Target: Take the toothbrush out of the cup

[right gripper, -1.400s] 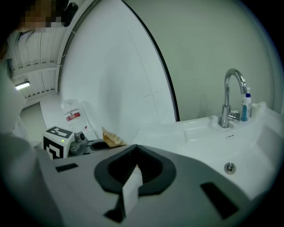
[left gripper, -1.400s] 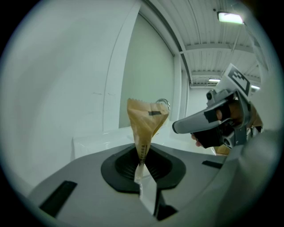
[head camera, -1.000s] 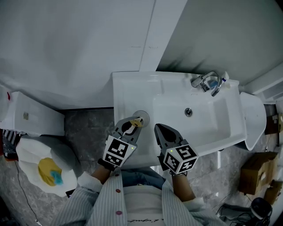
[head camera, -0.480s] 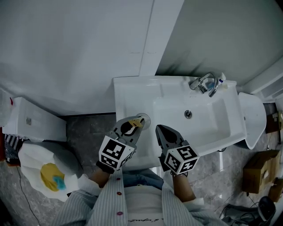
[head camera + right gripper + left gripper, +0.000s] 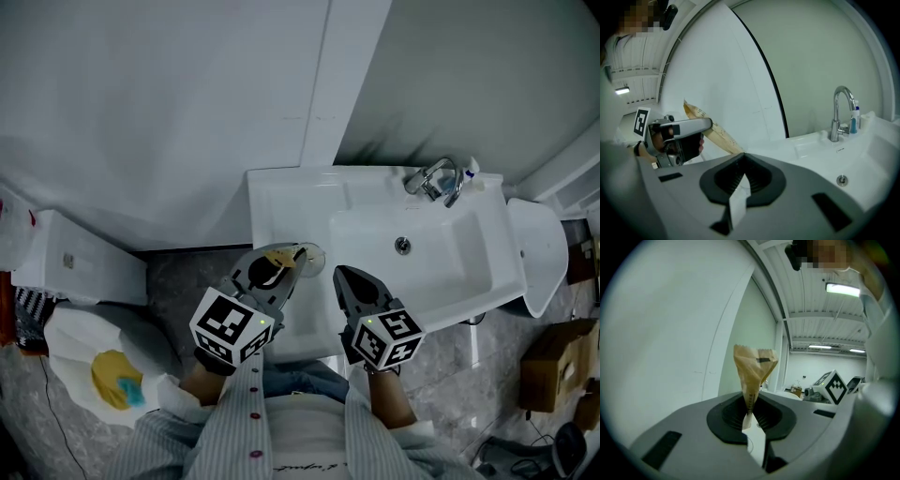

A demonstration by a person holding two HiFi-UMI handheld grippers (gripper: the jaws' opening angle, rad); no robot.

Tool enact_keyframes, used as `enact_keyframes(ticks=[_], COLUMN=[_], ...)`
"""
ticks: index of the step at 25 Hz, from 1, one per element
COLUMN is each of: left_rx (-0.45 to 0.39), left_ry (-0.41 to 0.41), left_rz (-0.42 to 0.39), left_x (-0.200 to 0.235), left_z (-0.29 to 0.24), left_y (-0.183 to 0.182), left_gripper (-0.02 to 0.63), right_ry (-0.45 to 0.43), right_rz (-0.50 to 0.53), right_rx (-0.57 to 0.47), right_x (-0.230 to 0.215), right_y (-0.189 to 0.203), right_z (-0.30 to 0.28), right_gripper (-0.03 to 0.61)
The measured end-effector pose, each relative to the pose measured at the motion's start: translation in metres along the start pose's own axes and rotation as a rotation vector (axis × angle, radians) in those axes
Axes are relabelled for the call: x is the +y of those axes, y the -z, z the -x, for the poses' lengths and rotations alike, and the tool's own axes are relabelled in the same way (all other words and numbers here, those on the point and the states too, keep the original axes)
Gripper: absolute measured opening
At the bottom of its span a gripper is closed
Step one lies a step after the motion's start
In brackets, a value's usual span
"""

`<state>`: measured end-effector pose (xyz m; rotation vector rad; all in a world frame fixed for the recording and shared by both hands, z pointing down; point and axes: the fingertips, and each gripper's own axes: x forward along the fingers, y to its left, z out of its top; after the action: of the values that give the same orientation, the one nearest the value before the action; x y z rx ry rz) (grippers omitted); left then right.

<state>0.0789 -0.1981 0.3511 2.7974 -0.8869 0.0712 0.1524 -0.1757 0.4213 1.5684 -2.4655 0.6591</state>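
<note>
1. White bathroom all round me: a grey floor (image 5: 187, 272), pale walls, and a white sink (image 5: 281, 192) right in front.
2. Closest to me are my striped sleeves (image 5: 169, 412) and the two marker cubes on the tongs.
3. My left tongs (image 5: 279, 270) are clenched tight on the toothbrush (image 5: 277, 255). It is wrapped in brown paper. From the left gripper view, the paper top (image 5: 753, 363) fans out above the jaws.
4. A second ago the left tongs sat low, right at the cup (image 5: 316, 251). Now they have come up, and the toothbrush came up with them. The cup stayed put on the sink.
5. My right tongs (image 5: 343, 274) are closed with nothing in them. They wait just beside the left ones and have hardly moved.
6. The cup stands on the near left part of the sink, just past the left tongs, and is partly hidden by them.
7. From the right gripper view, the toothbrush (image 5: 717, 133) slants down behind the tongs, so its bottom end is hidden. I cannot tell if it is clear of the cup yet. I think it is nearly out, and a bit more lifting should do it.
8. Farther back are the drain (image 5: 402, 246) and the shiny tap (image 5: 433, 178). A white toilet (image 5: 84, 262) is off to the left.
</note>
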Motion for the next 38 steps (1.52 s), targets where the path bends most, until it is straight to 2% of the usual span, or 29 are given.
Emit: enact_keyframes(ticks=[9,13,24,38], left_rx=[-0.017,0.001,0.010,0.021], left_ry=[0.029,0.029,0.057,0.080], left_rz=[-0.009,-0.034,-0.024,-0.036], left_x=[0.000,0.000,-0.003,-0.002], left_z=[0.028,0.040,0.060,0.067], left_y=[-0.022,-0.021,-0.016,-0.012], left_gripper=[0.037,0.037,0.037,0.037], right_ry=[-0.024,-0.029,-0.060,-0.120], right_rz=[-0.001,-0.002,0.029,0.074], right_rx=[-0.023,-0.032,-0.074,-0.049], right_x=[0.007,0.009,0.021,0.040], right_y=[-0.008,-0.011,-0.034,-0.038], right_z=[-0.004,-0.002,0.011,0.005], right_gripper=[0.011,0.011,0.011,0.011])
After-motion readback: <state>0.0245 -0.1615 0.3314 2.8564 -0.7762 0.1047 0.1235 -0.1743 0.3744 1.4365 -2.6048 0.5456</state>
